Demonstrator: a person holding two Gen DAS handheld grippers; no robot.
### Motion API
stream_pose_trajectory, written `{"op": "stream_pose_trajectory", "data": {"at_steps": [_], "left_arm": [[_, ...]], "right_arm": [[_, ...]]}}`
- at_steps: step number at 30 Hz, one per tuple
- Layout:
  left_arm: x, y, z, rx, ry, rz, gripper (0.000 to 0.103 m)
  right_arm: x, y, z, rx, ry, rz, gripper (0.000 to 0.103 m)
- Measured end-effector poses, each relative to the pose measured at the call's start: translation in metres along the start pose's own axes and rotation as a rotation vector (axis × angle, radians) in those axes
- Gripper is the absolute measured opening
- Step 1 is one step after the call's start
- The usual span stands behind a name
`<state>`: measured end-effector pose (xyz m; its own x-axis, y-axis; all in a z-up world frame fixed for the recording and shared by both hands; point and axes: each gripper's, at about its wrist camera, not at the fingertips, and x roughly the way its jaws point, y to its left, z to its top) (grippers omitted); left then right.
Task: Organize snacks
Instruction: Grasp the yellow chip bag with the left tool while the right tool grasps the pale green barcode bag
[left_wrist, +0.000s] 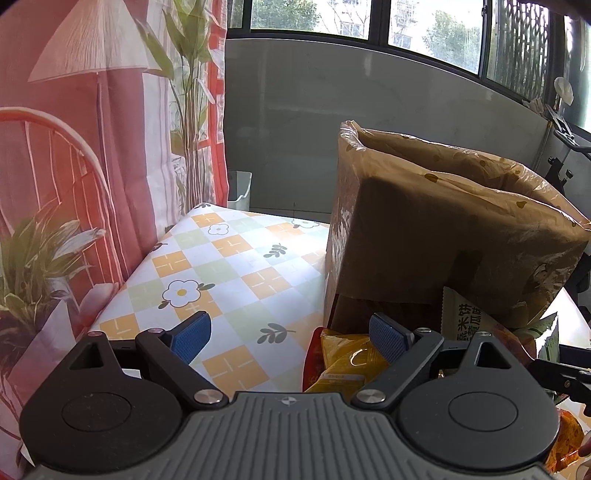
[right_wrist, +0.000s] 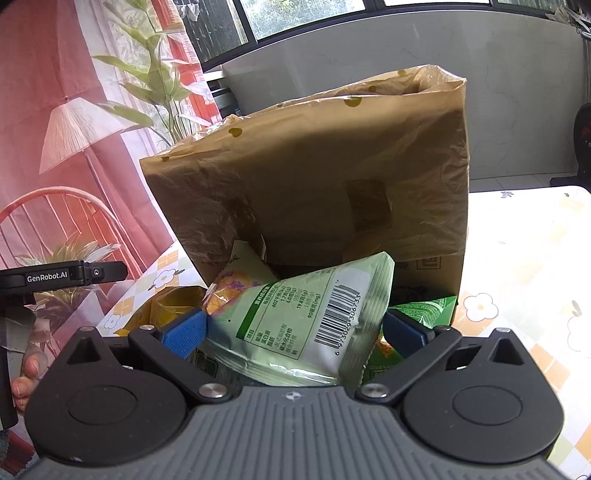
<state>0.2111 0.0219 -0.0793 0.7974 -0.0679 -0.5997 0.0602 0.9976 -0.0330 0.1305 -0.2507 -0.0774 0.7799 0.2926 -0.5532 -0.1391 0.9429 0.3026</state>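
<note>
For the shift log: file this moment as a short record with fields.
surface: table with a flower-check cloth
container: box lined with a brown bag, open top
left gripper: open, holding nothing, above the cloth
right gripper: fingers either side of a pale green snack packet
other snacks: yellow packet at the box's foot

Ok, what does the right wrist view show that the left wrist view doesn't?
Only the right wrist view: a pale green snack packet with a barcode sits between the right gripper fingers; a dark green packet lies behind it, and the person's fingers show at the left edge.

Only the left wrist view: the left gripper open with nothing between its fingers, and the window.

Both: the bag-lined cardboard box, the yellow packets, the checked flower tablecloth and the printed red backdrop.
</note>
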Motion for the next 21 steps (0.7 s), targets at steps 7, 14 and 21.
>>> {"op": "stream_pose_trajectory", "data": {"at_steps": [7,14,21], "left_arm": [[0.002,0.002,-0.004,-0.008,0.016,-0.004,0.094],[0.005,0.0,-0.01,-0.002,0.031,-0.021,0.094],[0.007,0.004,-0.012,-0.009,0.042,-0.03,0.094]], "right_arm": [[0.0,-0.004,-0.002,0.026,-0.02,0.023,0.103],[0.016,-0.011,-0.005,0.05,0.039,0.113,0.103],[0.019,-0.001,-0.004,0.012,0.07,0.174,0.086]]}}
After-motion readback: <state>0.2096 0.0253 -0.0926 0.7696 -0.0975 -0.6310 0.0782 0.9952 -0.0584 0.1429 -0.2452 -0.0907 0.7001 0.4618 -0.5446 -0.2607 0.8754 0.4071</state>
